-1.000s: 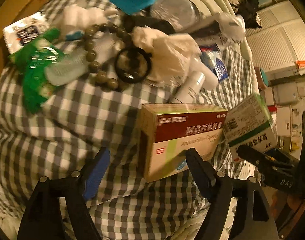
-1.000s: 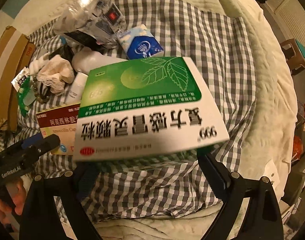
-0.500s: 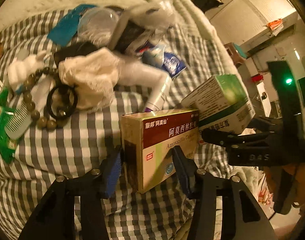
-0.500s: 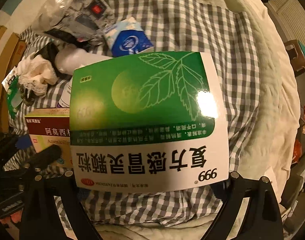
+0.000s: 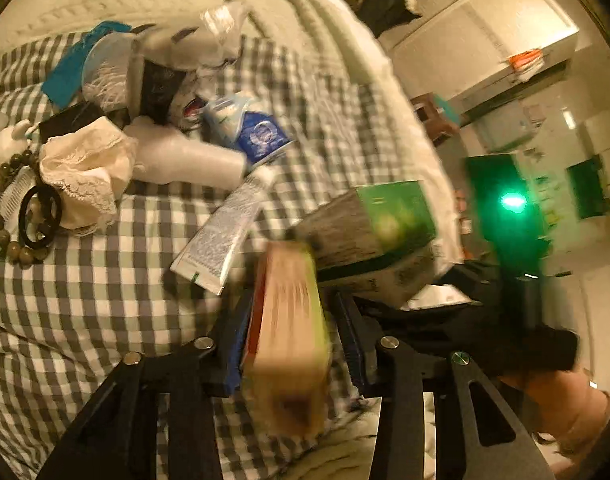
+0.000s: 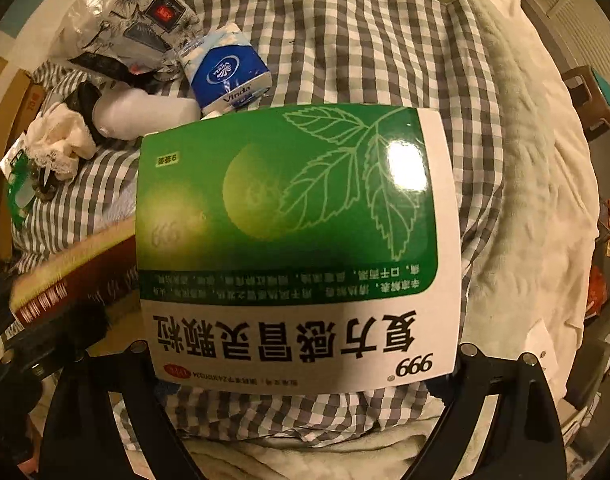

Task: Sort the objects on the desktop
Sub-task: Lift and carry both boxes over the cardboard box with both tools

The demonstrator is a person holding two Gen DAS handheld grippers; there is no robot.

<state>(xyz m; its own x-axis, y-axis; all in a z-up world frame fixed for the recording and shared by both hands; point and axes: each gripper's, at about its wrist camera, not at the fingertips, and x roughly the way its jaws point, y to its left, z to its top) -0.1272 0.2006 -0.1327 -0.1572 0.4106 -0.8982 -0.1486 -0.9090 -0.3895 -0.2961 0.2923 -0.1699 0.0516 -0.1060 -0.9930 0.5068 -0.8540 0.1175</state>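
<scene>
The left gripper (image 5: 293,320) has its jaws pinching the red-and-yellow medicine box (image 5: 287,320), blurred and turned edge-on above the checkered bedspread (image 5: 105,280). Just right of that box, the right gripper (image 6: 305,364) clamps the green-and-white medicine box (image 6: 293,248) — its jaws pressed on both sides. Beyond the red-and-yellow box lie a white tube (image 5: 221,232), then a white bottle (image 5: 185,158) and a blue tissue pack (image 6: 225,70).

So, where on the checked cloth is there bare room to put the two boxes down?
Bare checks lie beyond the green box, right of the tissue pack; also near the left gripper, between bead bracelet and tube. The far left is crowded: bottle, lace cloth, bags.
</scene>
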